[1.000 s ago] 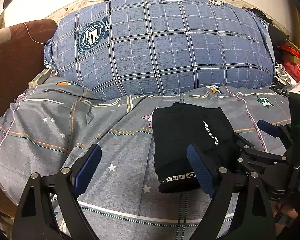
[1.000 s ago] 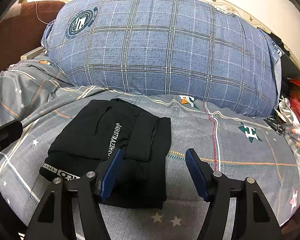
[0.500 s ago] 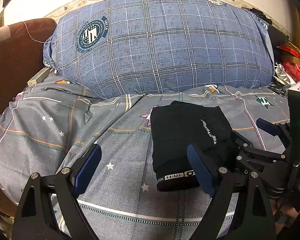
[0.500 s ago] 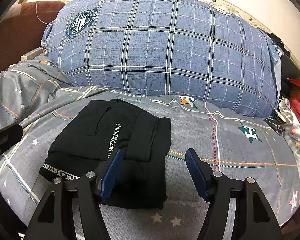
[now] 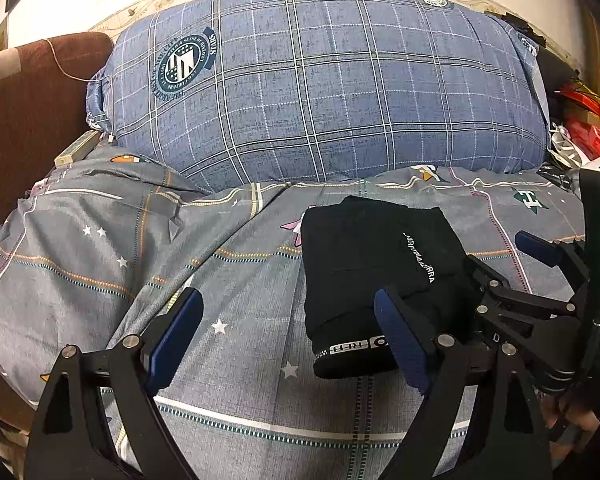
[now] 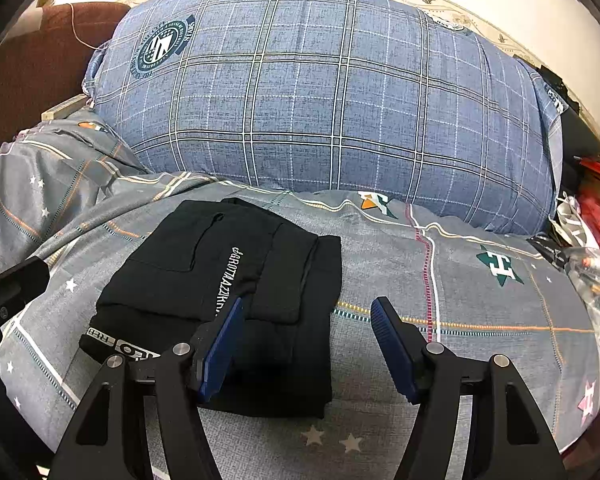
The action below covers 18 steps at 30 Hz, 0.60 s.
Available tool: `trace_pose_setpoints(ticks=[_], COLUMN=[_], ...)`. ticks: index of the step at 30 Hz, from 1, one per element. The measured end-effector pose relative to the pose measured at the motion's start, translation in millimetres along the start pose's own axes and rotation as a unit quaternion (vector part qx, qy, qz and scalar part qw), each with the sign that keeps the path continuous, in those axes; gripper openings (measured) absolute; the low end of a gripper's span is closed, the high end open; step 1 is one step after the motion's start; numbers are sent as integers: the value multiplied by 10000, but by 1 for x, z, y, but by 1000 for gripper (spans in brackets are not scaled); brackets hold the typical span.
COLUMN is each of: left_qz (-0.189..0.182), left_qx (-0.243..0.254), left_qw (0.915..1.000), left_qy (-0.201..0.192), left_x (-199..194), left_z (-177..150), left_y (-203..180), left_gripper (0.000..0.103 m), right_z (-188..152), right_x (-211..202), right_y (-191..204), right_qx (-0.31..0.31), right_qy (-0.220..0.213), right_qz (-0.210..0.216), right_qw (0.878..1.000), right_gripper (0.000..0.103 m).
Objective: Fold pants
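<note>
At the bottom of the left wrist view, the left gripper (image 5: 288, 336) has its blue fingers (image 5: 174, 338) spread wide, holding nothing. The right gripper (image 6: 306, 344) is open too, empty, its left finger over the pants. The folded black pants (image 6: 204, 276) lie on the grey bedsheet (image 6: 460, 288), centre-left. Behind, filling the upper frame, sits a blue plaid pillow (image 6: 320, 92).

black pants (image 5: 372, 272) near corner behind right gripper (image 5: 456, 284), red clutter (image 6: 596, 208) cut off
</note>
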State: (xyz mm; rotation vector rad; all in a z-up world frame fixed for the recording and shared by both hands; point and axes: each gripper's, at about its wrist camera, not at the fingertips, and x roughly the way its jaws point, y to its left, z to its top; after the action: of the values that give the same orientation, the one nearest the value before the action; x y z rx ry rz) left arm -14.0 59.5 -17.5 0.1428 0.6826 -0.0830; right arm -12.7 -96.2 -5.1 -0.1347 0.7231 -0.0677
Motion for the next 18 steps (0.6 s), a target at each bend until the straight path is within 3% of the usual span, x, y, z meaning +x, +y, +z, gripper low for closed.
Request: trace_pose_setpoints(ticks=[18], left_qz=[-23], left_qx=[-17], left_qw=[10000], left_qy=[30], left_x=[1], left_z=[-1], left_y=[0], left_gripper=[89], right_z=[0], right_x=[1], right_y=[2], right_qx=[-14], right_qy=[-6], right_qz=[7], right_qw=[10000], right_gripper=[67])
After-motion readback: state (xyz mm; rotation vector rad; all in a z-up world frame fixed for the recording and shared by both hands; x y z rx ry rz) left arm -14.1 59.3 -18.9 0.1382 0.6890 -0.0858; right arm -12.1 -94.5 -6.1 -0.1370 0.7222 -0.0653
